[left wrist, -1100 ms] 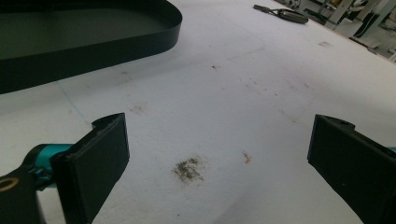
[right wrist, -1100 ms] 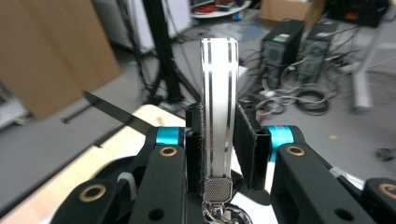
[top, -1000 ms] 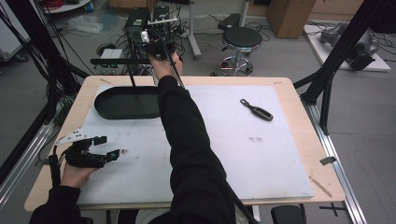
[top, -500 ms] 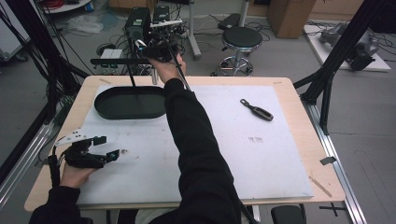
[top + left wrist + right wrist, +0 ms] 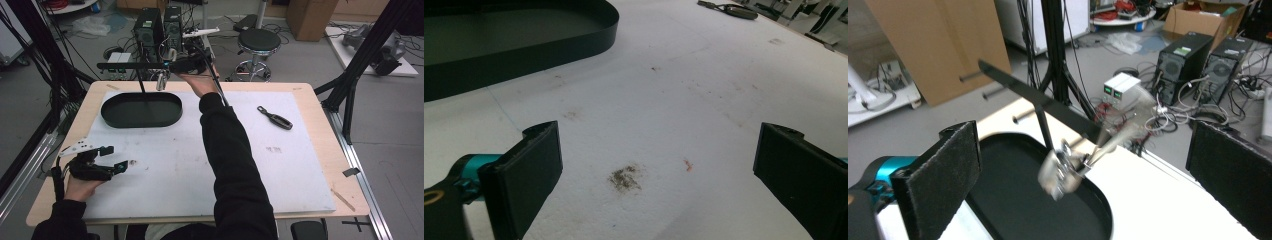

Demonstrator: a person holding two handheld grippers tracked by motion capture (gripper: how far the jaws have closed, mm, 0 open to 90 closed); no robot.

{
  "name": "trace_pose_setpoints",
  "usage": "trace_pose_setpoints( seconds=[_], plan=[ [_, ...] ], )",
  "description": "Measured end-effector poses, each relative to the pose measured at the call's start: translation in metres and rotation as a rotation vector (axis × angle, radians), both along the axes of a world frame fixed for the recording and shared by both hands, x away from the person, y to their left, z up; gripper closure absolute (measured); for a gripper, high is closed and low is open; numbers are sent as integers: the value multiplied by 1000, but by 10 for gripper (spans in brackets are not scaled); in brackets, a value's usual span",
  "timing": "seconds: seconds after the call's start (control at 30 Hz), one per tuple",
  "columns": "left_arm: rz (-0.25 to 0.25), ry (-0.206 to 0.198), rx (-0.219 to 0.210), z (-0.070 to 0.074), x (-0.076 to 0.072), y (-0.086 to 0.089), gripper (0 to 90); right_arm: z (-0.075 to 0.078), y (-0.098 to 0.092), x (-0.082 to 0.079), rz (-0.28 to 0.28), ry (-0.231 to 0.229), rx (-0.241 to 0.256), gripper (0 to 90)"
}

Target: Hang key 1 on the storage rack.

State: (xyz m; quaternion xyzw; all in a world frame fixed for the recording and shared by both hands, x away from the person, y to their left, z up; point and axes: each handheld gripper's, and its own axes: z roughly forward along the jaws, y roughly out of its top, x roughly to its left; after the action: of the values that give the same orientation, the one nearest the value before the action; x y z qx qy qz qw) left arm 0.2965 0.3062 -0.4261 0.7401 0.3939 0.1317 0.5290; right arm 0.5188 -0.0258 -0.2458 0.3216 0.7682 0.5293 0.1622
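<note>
Reaching a little farther than a second ago, the right tool (image 5: pixel 172 65), jaws spread, is nearing a blurred metal utensil (image 5: pixel 1068 167) hanging from the rack (image 5: pixel 131 65) over the black tray (image 5: pixel 141 109). It is looking light, stiff and slippery (best pinched at its handle), while the left tool (image 5: pixel 111 157) is resting spread on the stained white counter (image 5: pixel 260 165) amid cables and computers.

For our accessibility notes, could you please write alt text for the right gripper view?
A blurred silvery metal tool hangs from a black stand's crossbar above a black oval tray, framed by the open right gripper.
</note>
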Motion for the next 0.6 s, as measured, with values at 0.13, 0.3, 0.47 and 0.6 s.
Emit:
trace_pose_setpoints(
  seconds=[0.13, 0.3, 0.47, 0.6],
  plan=[
    [0, 0, 5, 0, 1, -1, 59, -9, -17, -2, -3, -3, -23, 6],
    [0, 0, 7, 0, 1, -2, 59, -18, -38, -3, -8, -8, -44, 7],
    [1, 3, 8, -1, 1, -2, 60, -25, -58, -4, -7, -5, -49, 7],
    [0, 5, 13, -1, 1, -3, 59, -32, -69, -5, -8, -3, -81, 7]
  ],
)
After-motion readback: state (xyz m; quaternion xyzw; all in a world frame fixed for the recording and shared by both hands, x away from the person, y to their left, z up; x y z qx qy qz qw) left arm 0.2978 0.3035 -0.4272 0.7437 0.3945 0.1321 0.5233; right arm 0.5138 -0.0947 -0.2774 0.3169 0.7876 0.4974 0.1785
